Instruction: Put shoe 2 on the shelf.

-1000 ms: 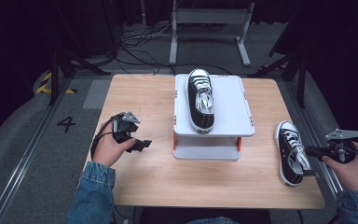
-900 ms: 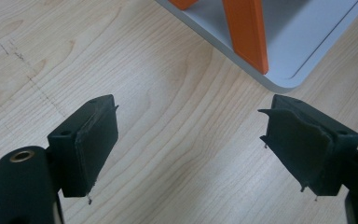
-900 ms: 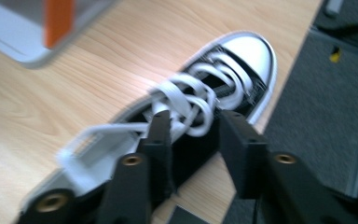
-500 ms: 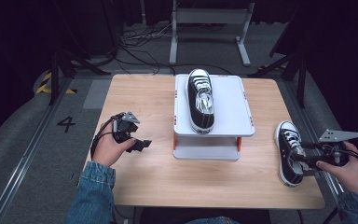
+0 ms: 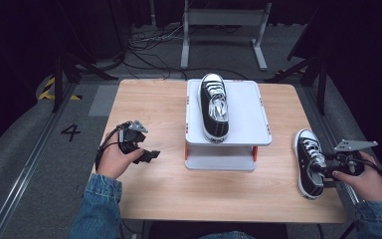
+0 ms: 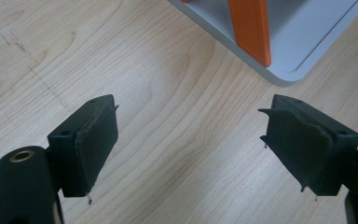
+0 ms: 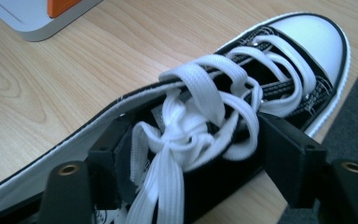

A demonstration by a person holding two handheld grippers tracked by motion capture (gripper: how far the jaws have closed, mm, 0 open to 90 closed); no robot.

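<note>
My right gripper (image 7: 186, 163), its jaws just opened, straddles the shoe (image 7: 242, 93) at the tabletop's (image 5: 154, 109) right edge, not yet pressing; my left gripper (image 6: 191, 149) idles released.

Black-and-white canvas lace-up sneakers (image 5: 214, 105) (image 5: 309, 162): two
White two-tier plastic stand with orange legs (image 5: 243, 124): one
Light wooden counter (image 5: 149, 107): one

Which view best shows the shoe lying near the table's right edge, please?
The right gripper view: the black sneaker looms close, laces and white toe cap sharp, the right tongs straddling it. The high view shows it whole but small. The left gripper view faces bare wood.
</note>
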